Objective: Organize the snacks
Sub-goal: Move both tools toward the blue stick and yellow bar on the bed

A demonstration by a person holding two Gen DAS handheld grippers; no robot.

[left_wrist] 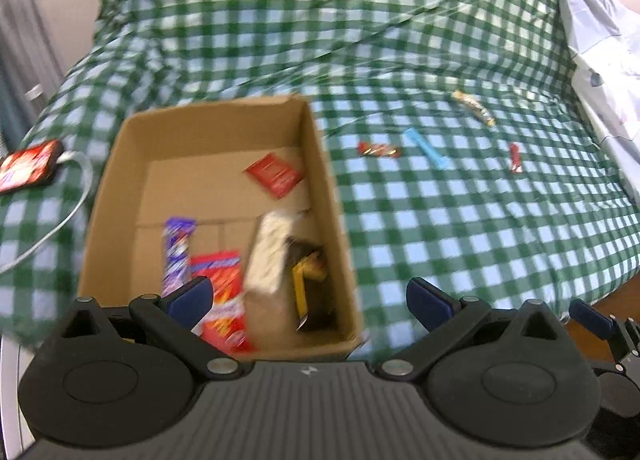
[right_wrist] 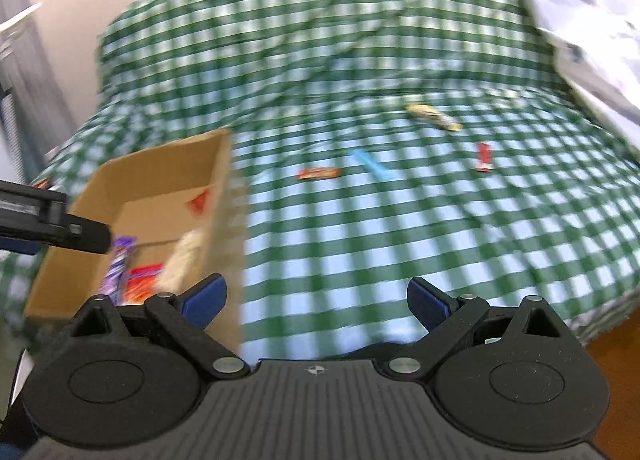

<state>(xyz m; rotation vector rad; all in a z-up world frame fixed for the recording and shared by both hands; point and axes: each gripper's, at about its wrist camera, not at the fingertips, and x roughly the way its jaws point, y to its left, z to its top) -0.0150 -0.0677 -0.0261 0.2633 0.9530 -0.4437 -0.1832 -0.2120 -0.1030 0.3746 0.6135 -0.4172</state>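
Observation:
An open cardboard box (left_wrist: 320, 164) (right_wrist: 218, 164) stands on a green checked cover and holds several snacks: a purple bar (left_wrist: 178, 248), a red-orange packet (left_wrist: 222, 292), a pale packet (left_wrist: 268, 252), a dark and yellow pack (left_wrist: 310, 284) and a red sachet (left_wrist: 274, 174). On the cover to the right lie a red-gold bar (left_wrist: 379, 149) (right_wrist: 319, 173), a blue stick (left_wrist: 426, 148) (right_wrist: 372, 165), a small red bar (left_wrist: 515, 158) (right_wrist: 484, 157) and a gold bar (left_wrist: 474, 106) (right_wrist: 434, 117). My left gripper (left_wrist: 310, 298) hangs open over the box's near end. My right gripper (right_wrist: 316, 298) is open and empty beside the box.
The green checked cover (left_wrist: 460, 228) (right_wrist: 400, 228) drapes a bed or sofa. A phone (left_wrist: 28, 170) on a white cable lies left of the box. Pale bedding (left_wrist: 604, 32) is piled at the right. Wooden floor (right_wrist: 616, 344) shows at the lower right.

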